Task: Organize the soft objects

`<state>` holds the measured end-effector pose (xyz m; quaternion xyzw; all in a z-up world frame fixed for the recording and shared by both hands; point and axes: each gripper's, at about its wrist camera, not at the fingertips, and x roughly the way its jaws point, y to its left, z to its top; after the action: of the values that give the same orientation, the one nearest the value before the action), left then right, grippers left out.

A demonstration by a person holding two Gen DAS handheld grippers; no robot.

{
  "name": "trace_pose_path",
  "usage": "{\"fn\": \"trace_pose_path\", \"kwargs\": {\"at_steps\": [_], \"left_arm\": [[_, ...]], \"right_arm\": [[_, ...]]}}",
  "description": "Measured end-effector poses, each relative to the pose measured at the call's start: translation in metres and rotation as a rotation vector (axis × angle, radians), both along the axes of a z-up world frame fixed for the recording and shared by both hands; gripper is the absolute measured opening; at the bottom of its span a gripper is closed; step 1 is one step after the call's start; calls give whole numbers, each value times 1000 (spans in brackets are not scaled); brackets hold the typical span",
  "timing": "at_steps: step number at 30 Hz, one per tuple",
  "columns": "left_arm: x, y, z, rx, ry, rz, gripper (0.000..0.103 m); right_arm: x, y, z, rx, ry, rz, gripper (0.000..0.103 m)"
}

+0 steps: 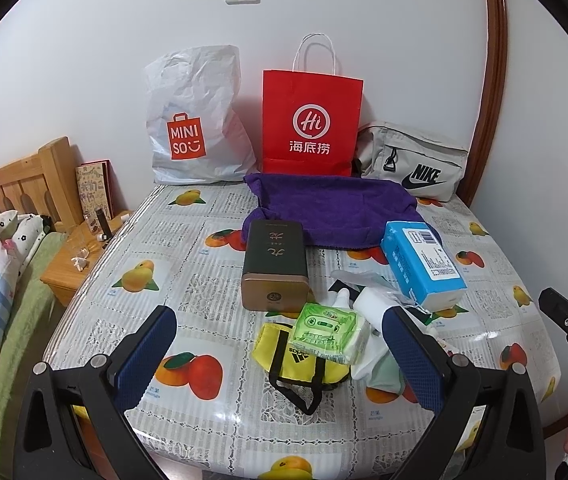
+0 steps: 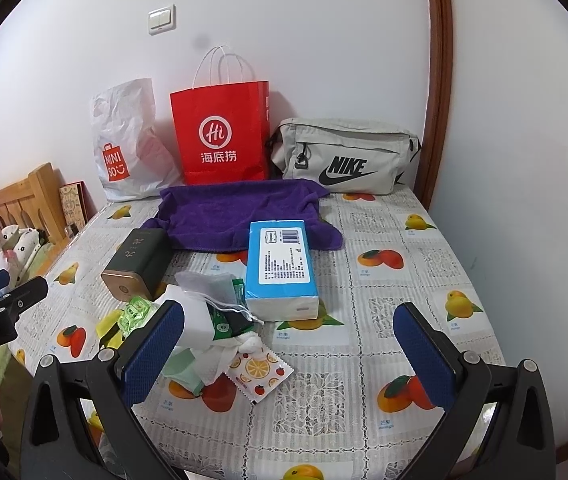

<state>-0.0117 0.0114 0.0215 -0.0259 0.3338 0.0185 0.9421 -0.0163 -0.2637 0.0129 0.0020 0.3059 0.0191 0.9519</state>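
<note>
Soft objects sit in a loose pile near the front-middle of the table [image 2: 404, 240], which has a fruit-print cover: a yellow pouch [image 1: 284, 364] with black straps, a green tissue pack [image 1: 330, 332] lying on top of it, white and pale green cloth pieces [image 2: 199, 360], a mesh drawstring bag [image 2: 211, 284], and a small fruit-print sachet [image 2: 259, 372] at the pile's near edge. Blue tissue pack [image 2: 279, 268] lies just beside the pile on the right, its far end overlapping the purple towel [image 2: 235, 216] spread behind. Dark tin [image 1: 273, 264] with a gold end lies on its side left of the pile. Along the wall: white plastic bag [image 1: 195, 124], red paper bag [image 1: 312, 120], grey waist bag [image 2: 344, 156]. Left gripper [image 1: 284, 356] hovers over the pile, jaws spread wide, yellow pouch and green pack between them, nothing pinched. Right gripper [image 2: 288, 352] also spread wide, empty, its left finger just over the cloth pieces. Wooden nightstand [image 1: 71, 256] and bedding to the left of the table.
</note>
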Motion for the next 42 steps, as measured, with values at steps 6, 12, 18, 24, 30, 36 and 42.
{"fn": "trace_pose_path", "kwargs": {"at_steps": [6,12,18,24,30,36,42], "left_arm": [[0,-1,0,-2,-1,0,103],[0,-4,2,-4,-6,-4,103],[1,-8,1,-3,-4,-8,103],[5,-7,-8,10,18,-3,103],[16,-2,-31,15,57,0,103],[28,0,-54,22,95,-7,103],[38,15,-72,12,128,3,103]], "right_arm": [[0,0,1,4,1,3,103],[-2,1,2,8,-8,11,103],[-3,2,1,9,-20,17,103],[4,0,-4,41,-23,30,103],[21,-1,-33,41,29,52,102],[39,14,-65,83,92,142,98],[64,48,-83,77,140,253,84]]}}
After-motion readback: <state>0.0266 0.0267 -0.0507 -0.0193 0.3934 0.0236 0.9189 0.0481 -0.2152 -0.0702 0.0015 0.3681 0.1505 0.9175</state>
